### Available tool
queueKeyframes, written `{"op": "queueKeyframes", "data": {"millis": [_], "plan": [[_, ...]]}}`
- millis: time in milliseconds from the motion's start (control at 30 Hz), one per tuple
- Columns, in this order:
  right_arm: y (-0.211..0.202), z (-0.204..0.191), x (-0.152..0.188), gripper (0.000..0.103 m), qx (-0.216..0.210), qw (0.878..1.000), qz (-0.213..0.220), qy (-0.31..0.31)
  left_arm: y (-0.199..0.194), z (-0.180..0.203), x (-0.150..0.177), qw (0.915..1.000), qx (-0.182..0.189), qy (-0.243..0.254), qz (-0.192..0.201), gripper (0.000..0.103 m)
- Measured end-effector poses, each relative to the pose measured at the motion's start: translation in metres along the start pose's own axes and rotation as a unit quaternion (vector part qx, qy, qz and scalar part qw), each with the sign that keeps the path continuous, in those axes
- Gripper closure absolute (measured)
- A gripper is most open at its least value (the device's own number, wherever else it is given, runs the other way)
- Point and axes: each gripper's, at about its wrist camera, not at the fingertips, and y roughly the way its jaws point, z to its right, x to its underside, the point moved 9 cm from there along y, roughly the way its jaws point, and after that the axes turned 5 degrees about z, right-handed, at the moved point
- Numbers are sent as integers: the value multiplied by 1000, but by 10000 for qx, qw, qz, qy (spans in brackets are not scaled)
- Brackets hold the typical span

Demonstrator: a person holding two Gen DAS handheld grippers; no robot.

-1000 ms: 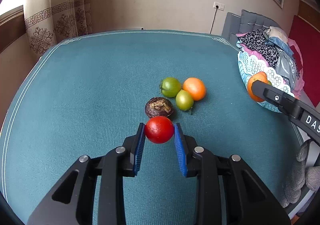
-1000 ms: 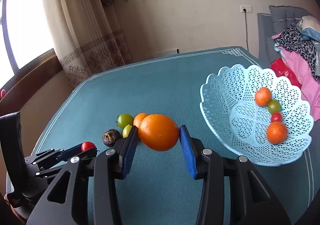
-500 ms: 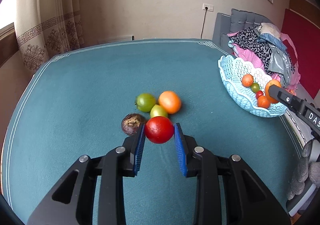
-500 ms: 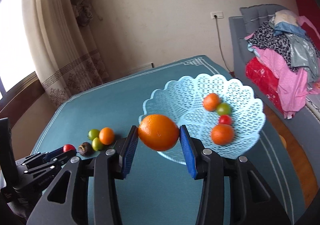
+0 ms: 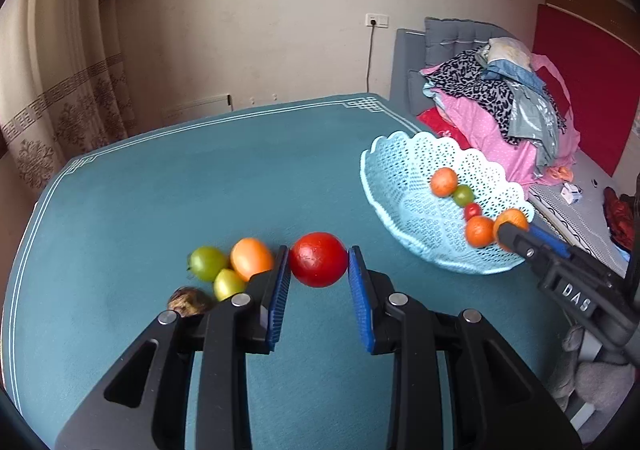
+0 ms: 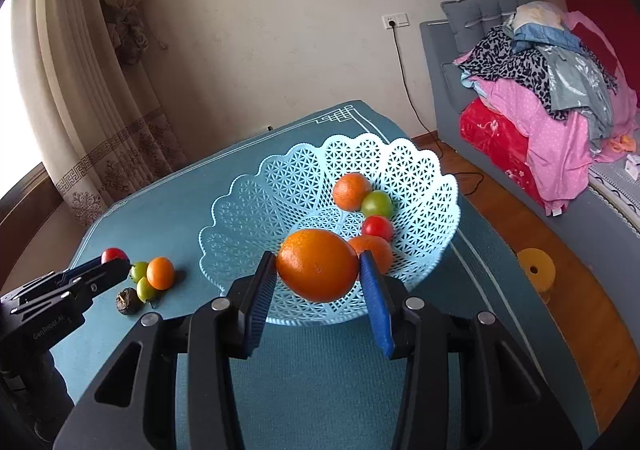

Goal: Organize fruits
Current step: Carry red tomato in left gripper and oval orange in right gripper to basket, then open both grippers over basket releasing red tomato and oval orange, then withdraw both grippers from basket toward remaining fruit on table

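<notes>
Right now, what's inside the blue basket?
Inside the basket lie four fruits: an orange one, a green one, a small red one, and another orange one partly hidden behind the big orange in the right gripper.

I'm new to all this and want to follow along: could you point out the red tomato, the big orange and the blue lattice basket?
Round red tomato (image 5: 318, 259), left wrist view, centre of its skin.
Large round orange (image 6: 317, 265), right wrist view, its front face.
Light blue plastic lattice basket (image 6: 280, 186), right wrist view, bare inner wall.
</notes>
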Motion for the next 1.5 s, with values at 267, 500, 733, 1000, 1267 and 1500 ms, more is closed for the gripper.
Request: {"op": "queueKeyframes", "data": {"millis": [267,500,733,1000,1267,1500], "plan": [[-7,8,-6,59,15,9998,194,80,20,35,-19,9994,321,123,-7,73],[-13,18,-11,59,123,9989,365,258,36,63,-25,9978,622,210,-82,73],[-12,32,-10,56,247,9980,365,462,55,84,-19,9959,829,219,-277,71],[-9,31,-8,49,266,9980,337,462,62,71,-20,9967,765,-113,-232,25],[-9,18,-3,47,150,9990,260,336,53,45,-24,9989,452,-142,-8,11],[-10,-4,3,45,-32,9997,221,80,44,7,-17,9998,18,-207,-7,8]]}}
